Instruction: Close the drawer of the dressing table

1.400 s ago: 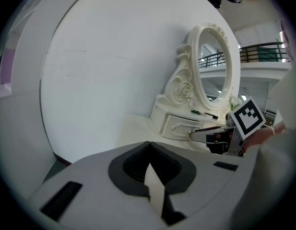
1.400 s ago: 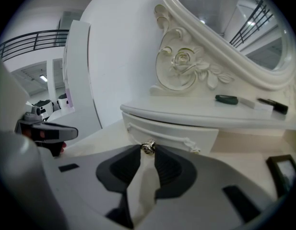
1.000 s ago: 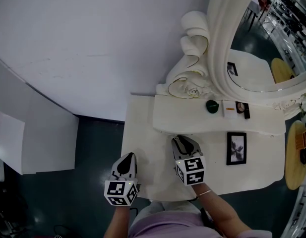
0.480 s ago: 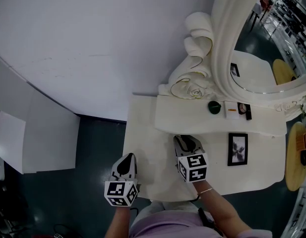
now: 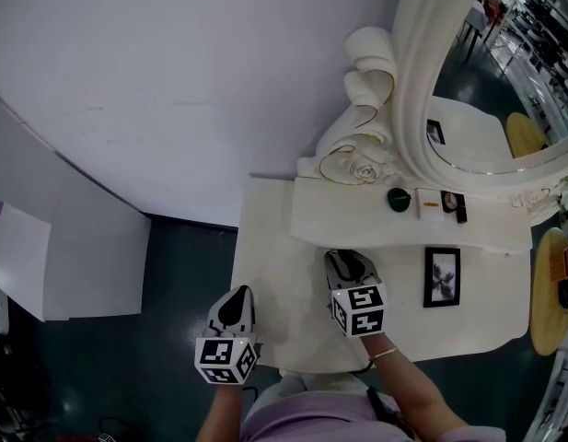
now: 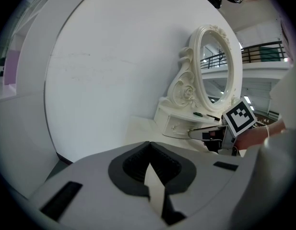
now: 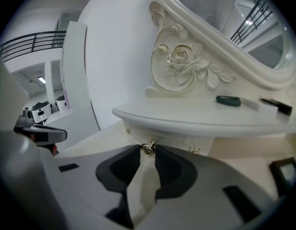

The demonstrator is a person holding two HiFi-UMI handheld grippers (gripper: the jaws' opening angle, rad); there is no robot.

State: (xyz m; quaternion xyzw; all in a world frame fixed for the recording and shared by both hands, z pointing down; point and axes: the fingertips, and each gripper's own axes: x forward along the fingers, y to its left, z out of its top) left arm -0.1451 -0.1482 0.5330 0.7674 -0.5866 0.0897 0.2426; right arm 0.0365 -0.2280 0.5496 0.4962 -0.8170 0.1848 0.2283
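The white dressing table (image 5: 265,247) has a raised shelf (image 5: 357,224) with a drawer (image 7: 167,139) under it. The drawer's front lies just behind the shelf's edge. Its small metal knob (image 7: 148,146) sits between the tips of my right gripper (image 7: 147,150), which is shut on it. In the head view the right gripper (image 5: 346,258) points at the shelf's front. My left gripper (image 5: 236,293) hangs over the table's front left corner, shut and empty. The left gripper view shows its jaws (image 6: 148,145) meeting, with the drawer (image 6: 177,127) further off.
An ornate oval mirror (image 5: 486,72) rises behind the shelf. A dark green round object (image 5: 399,199) and several small items lie on the shelf. A black picture frame (image 5: 440,276) lies on the tabletop right of my right gripper. A round wooden table (image 5: 550,293) stands at the far right.
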